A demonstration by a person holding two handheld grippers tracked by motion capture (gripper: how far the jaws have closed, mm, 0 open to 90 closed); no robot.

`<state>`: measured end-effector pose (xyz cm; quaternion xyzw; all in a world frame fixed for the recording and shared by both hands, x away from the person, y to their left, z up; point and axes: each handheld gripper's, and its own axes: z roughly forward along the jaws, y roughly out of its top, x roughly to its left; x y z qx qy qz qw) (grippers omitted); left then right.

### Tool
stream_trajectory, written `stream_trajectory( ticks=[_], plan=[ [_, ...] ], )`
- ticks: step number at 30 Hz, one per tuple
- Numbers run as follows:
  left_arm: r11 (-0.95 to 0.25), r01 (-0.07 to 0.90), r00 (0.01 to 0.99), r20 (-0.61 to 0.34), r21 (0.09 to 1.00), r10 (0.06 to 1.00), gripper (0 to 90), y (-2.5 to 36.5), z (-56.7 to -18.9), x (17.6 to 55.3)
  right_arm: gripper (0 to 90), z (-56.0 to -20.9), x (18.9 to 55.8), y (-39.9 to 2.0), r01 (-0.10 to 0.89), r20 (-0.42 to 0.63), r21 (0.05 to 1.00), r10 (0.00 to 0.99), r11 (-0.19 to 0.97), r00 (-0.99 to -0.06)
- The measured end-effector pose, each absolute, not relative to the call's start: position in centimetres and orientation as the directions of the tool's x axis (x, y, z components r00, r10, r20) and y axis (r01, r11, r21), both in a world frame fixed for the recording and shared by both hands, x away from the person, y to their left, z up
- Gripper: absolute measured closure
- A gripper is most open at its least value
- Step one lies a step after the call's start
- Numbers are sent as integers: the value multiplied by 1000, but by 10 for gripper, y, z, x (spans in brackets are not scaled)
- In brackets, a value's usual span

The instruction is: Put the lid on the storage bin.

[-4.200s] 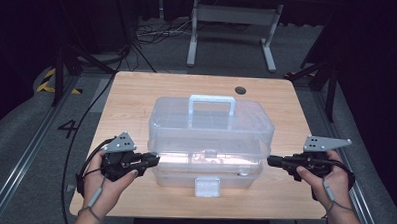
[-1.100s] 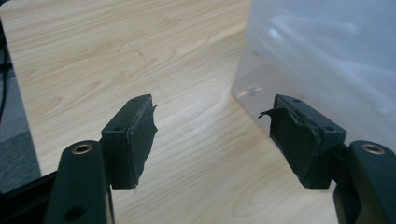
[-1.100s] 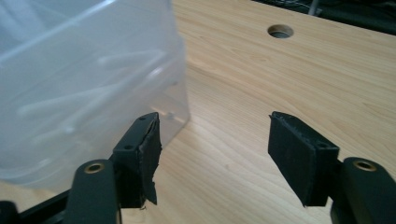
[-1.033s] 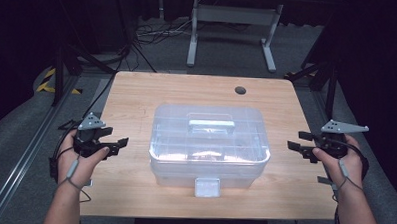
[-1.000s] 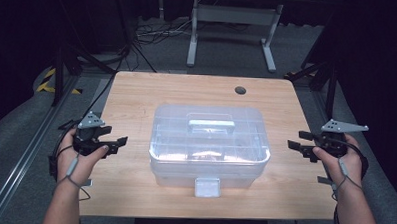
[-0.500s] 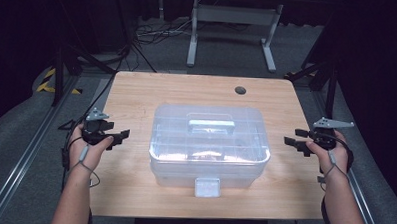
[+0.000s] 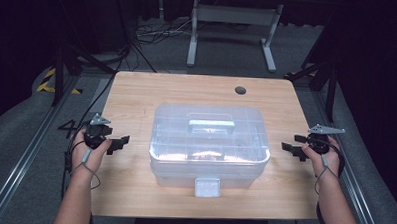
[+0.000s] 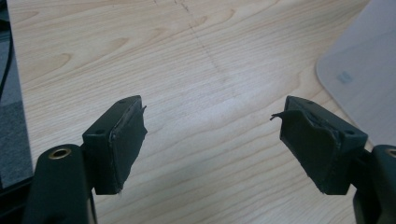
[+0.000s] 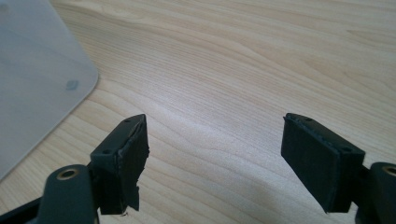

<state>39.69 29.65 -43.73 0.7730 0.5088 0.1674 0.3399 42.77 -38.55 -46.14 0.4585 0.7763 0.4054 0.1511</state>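
At table centre: clear lidded plastic storage box (image 7: 209,145) on light wooden table (image 7: 137,95), handle folded flat, front latch down | progress: box looks set down and released | left gripper (image 7: 116,142): wide open, empty | right gripper (image 7: 291,149): jaws just opened wide, empty, apart from box

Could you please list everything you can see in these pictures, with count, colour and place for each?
storage box: one, clear plastic, lid on, middle of the table
handle: one, pale, lying flat on the box lid
latch: one, clear, front wall of the box
table: one, light wood
hole: one, dark, far right part of the tabletop
metal stand: one, grey, on the floor beyond the table
left gripper: one, black, open, left of the box, apart from it
right gripper: one, black, open, right of the box, apart from it
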Motion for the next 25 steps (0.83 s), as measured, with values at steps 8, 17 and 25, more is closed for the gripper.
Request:
stream_trajectory(
  ticks=[8, 17, 25],
  plan=[
    [-271, 685, 423, -66, 677, 904, 226, 308, -443, 391, 208, -473, 428, -386, 590, 107, 760, 843, 273, -528],
    [-297, 711, 426, -55, 637, 903, 216, 306, -444, 389, 198, -480, 428, -387, 598, 90, 745, 843, 296, -530],
    [-275, 739, 400, -73, 615, 914, 209, 299, -445, 390, 199, -482, 427, -383, 608, 100, 740, 846, 289, -524]
  ],
)
